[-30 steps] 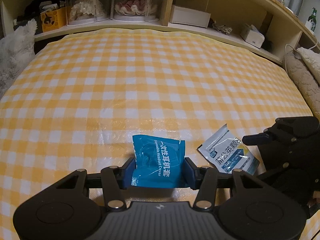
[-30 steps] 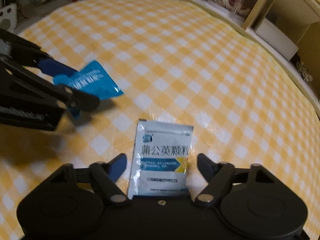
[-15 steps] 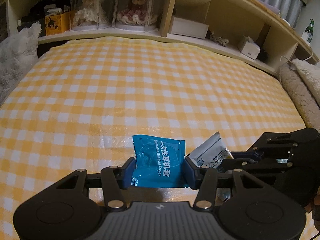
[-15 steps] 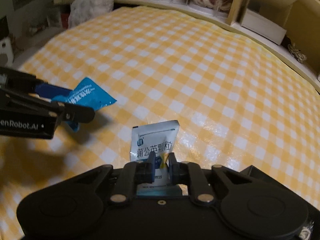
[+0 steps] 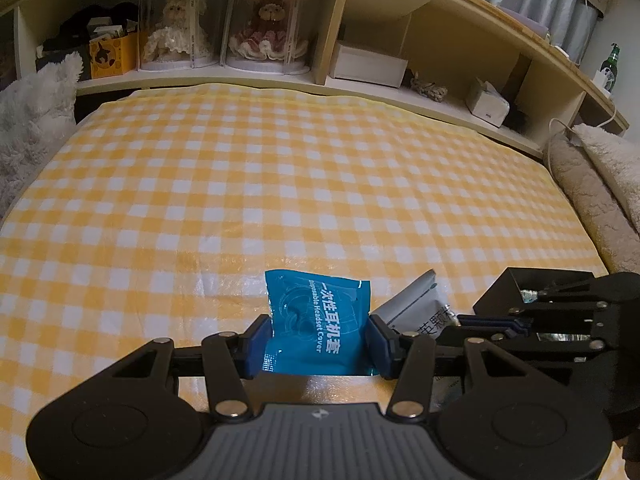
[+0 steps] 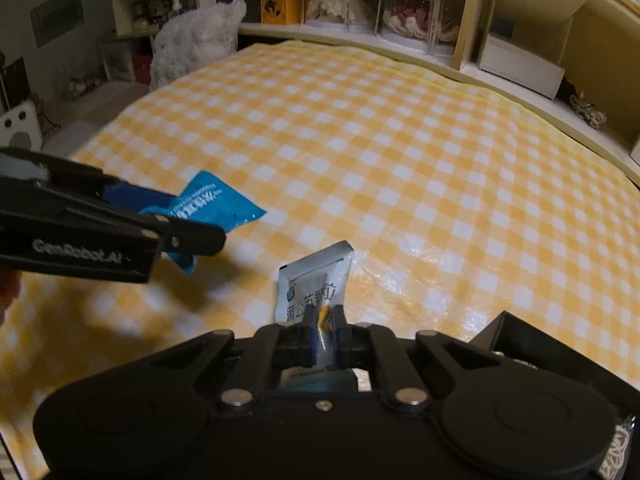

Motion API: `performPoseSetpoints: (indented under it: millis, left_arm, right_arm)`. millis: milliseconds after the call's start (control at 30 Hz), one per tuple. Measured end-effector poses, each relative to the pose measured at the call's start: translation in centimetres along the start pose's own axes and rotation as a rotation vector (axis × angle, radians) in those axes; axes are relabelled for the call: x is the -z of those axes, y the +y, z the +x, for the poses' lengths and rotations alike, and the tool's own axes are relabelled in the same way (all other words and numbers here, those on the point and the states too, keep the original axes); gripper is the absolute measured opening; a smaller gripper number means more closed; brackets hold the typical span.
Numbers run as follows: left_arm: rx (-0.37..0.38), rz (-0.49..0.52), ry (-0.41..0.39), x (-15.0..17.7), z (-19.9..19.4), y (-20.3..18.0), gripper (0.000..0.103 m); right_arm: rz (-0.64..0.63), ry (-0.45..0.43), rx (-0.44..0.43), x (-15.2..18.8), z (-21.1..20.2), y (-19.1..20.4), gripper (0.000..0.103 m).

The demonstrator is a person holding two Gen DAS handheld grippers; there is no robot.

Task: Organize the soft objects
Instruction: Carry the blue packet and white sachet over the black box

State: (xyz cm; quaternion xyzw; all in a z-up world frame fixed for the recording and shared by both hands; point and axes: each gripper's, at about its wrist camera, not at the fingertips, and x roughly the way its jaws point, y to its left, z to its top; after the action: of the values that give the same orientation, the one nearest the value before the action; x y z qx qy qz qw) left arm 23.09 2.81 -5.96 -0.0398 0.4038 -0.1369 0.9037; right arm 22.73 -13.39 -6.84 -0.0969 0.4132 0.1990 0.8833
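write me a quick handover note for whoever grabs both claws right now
Left claw: shut on the blue headset cover packet, held above the yellow checked blanket.
Right claw: shut on the white granule sachet, also lifted.
Done: both packets picked up.
Left: put them away. A black box sits by the right claw and may be the place for them, but that is a guess.
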Motion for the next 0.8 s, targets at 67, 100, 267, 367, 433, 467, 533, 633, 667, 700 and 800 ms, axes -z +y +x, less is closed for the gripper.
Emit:
performPoseSetpoints:
  millis: [67, 100, 267, 367, 433, 467, 533, 633, 667, 700, 800]
  left_arm:
    - [0.001, -0.002, -0.007, 0.0, -0.4, 0.0, 0.052]
    - [0.0, -0.001, -0.012, 0.0, -0.6, 0.0, 0.052]
    - [0.011, 0.011, -0.031, -0.1, -1.8, -0.7, 0.052]
    - [0.029, 0.033, -0.046, -0.1, -2.6, -1.6, 0.052]
    - [0.045, 0.049, -0.06, -0.1, -3.3, -2.3, 0.052]
    - [0.053, 0.055, -0.066, -0.1, -3.6, -2.7, 0.052]
    - [0.069, 0.067, -0.08, 0.0, -4.4, -3.4, 0.052]
    - [0.089, 0.084, -0.1, 0.2, -5.4, -4.4, 0.052]
    - [0.095, 0.089, -0.104, 0.2, -5.6, -4.7, 0.052]
    - [0.101, 0.093, -0.109, 0.2, -5.9, -5.0, 0.052]
    - [0.121, 0.105, -0.127, 0.3, -6.8, -5.8, 0.052]
  right_arm:
    - [0.018, -0.018, -0.009, 0.1, -0.8, 0.0, 0.007]
    - [0.022, -0.027, -0.01, 0.1, -1.2, 0.0, 0.007]
    - [0.04, -0.069, -0.021, 0.3, -3.2, -0.4, 0.006]
    - [0.056, -0.097, -0.015, 0.5, -4.7, -0.8, 0.006]
    - [0.062, -0.116, -0.007, 0.8, -5.8, -1.0, 0.006]
    - [0.065, -0.125, -0.002, 1.0, -6.4, -1.1, 0.006]
    - [0.074, -0.144, 0.004, 1.4, -7.6, -1.5, 0.006]
    - [0.098, -0.173, 0.017, 2.1, -9.3, -2.3, 0.006]
    - [0.105, -0.182, 0.021, 2.2, -9.7, -2.5, 0.006]
    - [0.112, -0.19, 0.026, 2.5, -10.2, -2.8, 0.006]
    - [0.132, -0.209, 0.035, 3.3, -11.6, -3.8, 0.006]
